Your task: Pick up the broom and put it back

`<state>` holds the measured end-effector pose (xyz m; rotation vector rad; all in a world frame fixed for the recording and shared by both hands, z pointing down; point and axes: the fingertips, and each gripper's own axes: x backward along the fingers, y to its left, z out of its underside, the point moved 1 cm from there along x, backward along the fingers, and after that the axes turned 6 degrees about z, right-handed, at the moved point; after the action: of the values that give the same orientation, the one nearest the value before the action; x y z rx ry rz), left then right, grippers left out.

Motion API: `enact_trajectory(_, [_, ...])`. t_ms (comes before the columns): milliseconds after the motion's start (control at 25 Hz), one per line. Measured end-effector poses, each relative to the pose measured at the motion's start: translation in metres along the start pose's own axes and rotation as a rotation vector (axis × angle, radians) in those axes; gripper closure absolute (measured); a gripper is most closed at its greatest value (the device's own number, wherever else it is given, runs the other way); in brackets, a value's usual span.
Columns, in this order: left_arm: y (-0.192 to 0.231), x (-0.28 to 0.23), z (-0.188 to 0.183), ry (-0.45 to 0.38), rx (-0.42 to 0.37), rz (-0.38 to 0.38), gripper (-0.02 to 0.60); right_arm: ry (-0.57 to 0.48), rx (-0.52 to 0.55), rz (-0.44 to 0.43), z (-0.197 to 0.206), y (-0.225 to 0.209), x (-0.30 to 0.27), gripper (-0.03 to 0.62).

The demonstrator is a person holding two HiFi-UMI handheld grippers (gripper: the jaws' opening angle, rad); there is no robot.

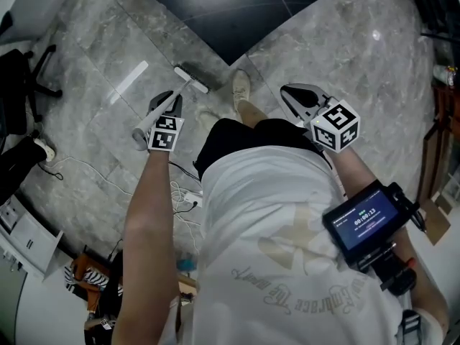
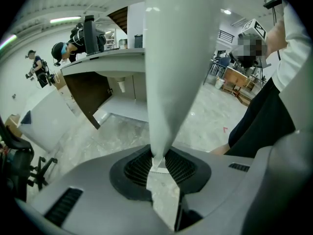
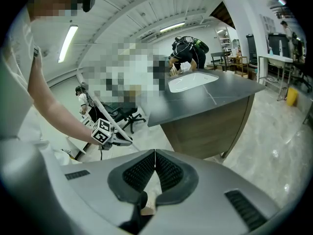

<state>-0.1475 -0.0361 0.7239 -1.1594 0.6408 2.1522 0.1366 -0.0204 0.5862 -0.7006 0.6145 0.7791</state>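
**Left tool clamped on broom, right tool empty**

My left tool [image 1: 171,103] is gripping the white handle of the broom [image 1: 191,80]. It sits left of centre in the head view, with the broom head just above it toward the upper middle, over the grey marble floor [image 1: 93,49]. I can't tell if the head touches the floor. In the left gripper view the handle runs up mid-frame from between the jaws, pads pressed on it. My right tool [image 1: 293,95] is right of centre — jaws together, nothing between them. A dark surface [image 1: 237,13] fills the top of the head view. My shoe [image 1: 241,88] shows between the two tools.
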Motion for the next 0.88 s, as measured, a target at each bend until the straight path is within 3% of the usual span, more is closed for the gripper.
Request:
enact_trajectory(520, [0.026, -0.032, -0.007, 0.042, -0.061, 0.030, 0.488, 0.024, -0.026, 0.029, 0.006, -0.006, 0.013, 0.576])
enact_trajectory(880, [0.018, -0.057, -0.037, 0.008, -0.080, 0.082, 0.488, -0.001, -0.020, 0.038, -0.007, -0.009, 0.012, 0.576])
